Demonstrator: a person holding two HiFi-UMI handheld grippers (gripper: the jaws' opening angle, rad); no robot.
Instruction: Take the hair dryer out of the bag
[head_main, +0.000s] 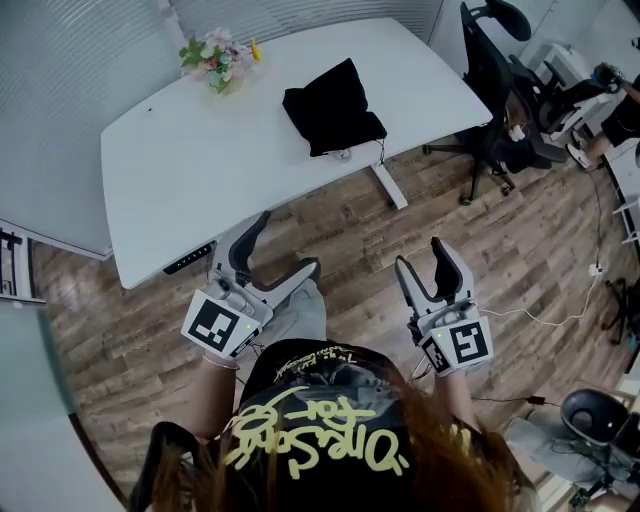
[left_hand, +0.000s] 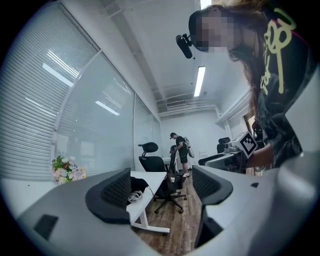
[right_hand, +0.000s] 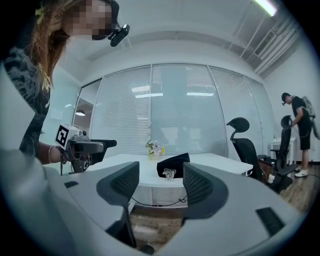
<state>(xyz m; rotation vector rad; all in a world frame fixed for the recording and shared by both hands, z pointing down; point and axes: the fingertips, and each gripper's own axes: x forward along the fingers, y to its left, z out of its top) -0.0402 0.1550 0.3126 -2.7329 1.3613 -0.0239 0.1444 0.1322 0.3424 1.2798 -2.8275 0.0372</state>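
A black bag (head_main: 333, 107) lies on the white table (head_main: 200, 170), near its front right edge. A small silvery piece (head_main: 341, 154) shows at the bag's mouth and a thin cord (head_main: 381, 150) hangs over the table edge; the hair dryer itself is hidden. My left gripper (head_main: 287, 242) and right gripper (head_main: 419, 253) are both open and empty, held over the floor short of the table. The right gripper view frames the bag (right_hand: 174, 164) between its jaws, far off. In the left gripper view the bag (left_hand: 138, 183) peeks out beside the left jaw.
A small bunch of flowers (head_main: 215, 55) stands at the table's far left. Black office chairs (head_main: 492, 80) crowd the right side beside another desk. A person (left_hand: 182, 152) stands at the far end of the room. Glass walls with blinds (right_hand: 185, 110) run behind the table.
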